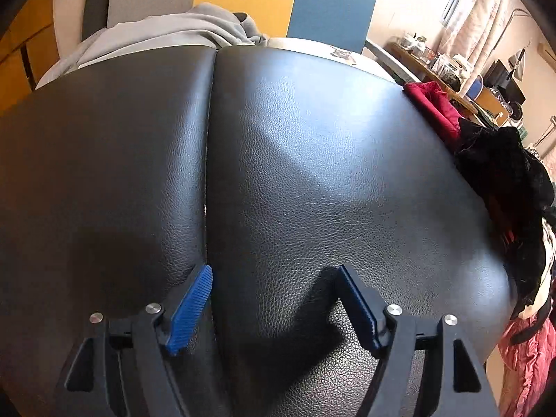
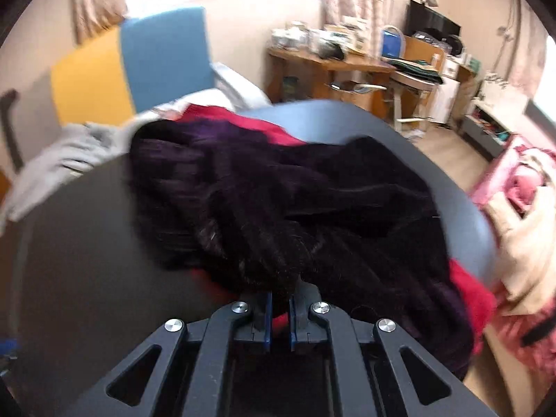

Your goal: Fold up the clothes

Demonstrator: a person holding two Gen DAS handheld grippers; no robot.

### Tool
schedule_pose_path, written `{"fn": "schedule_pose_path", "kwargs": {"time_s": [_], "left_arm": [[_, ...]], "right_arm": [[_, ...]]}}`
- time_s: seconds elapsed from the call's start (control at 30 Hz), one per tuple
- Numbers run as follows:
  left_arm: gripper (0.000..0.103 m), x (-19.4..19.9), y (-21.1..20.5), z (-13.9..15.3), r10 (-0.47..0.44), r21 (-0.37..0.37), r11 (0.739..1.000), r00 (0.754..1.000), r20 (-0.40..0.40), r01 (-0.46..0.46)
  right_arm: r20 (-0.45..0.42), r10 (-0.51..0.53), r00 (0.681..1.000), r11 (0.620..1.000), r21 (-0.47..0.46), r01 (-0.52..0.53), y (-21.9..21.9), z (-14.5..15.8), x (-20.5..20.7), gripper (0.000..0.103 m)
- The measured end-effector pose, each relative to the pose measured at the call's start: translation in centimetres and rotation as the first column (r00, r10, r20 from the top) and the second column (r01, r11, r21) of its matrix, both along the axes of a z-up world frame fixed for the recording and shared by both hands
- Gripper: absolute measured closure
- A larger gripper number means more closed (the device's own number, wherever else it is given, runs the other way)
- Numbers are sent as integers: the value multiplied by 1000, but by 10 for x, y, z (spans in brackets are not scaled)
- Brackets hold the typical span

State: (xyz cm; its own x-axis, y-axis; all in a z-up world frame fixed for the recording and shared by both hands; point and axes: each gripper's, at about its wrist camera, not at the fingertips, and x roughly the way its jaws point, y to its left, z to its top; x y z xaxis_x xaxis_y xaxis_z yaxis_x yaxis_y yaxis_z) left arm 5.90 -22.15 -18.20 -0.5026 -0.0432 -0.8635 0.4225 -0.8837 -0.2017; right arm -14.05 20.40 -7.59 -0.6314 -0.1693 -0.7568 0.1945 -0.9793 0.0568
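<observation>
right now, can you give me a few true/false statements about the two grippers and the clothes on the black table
1. The left gripper is open with nothing between its fingers. True.
2. The right gripper is open over bare table. False: its fingers are nearly closed on the dark garment.
3. A grey garment lies at the far edge of the black table. True.
4. The dark garment is spread flat and neatly folded. False: it sits crumpled in a heap, with red fabric showing beside it.
5. A blue chair stands beyond the table. True.
</observation>
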Motion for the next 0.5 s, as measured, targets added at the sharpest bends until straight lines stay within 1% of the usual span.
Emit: {"fn": "schedule_pose_path", "kwargs": {"time_s": [0.07, 0.1, 0.17, 0.23, 0.3, 0.37, 0.43, 0.47, 0.5], "left_arm": [[26, -2, 6, 0, -5, -33, 999, 1000, 13, 6], [26, -2, 8, 0, -2, -37, 999, 1000, 12, 2], [24, 0, 8, 0, -3, -22, 1000, 1000, 9, 4], [22, 0, 7, 0, -24, -12, 1000, 1000, 5, 24], [22, 3, 3, -1, -12, 7, 1000, 1000, -11, 12], [22, 8, 4, -2, -23, 3, 1000, 1000, -21, 23], [22, 11, 6, -2, -31, 1, 1000, 999, -10, 31], [22, 12, 7, -2, -32, 3, 999, 999, -4, 32], [22, 14, 7, -2, -32, 6, 999, 999, -2, 32]], "right_arm": [[-9, 59, 998, 995, -75, -60, -21, 4, 15, 96], [4, 99, 995, 988, -119, -98, -38, 0, 24, 96], [26, 179, 984, 964, -206, -170, -72, -6, 40, 98], [40, 259, 965, 926, -293, -237, -106, -13, 57, 98], [56, 334, 941, 880, -377, -290, -140, -23, 76, 98], [72, 400, 914, 836, -437, -331, -162, -34, 90, 98], [91, 454, 886, 793, -495, -356, -181, -44, 105, 91], [104, 466, 879, 791, -494, -361, -189, -48, 111, 87], [117, 479, 870, 788, -494, -367, -195, -52, 117, 76]]}}
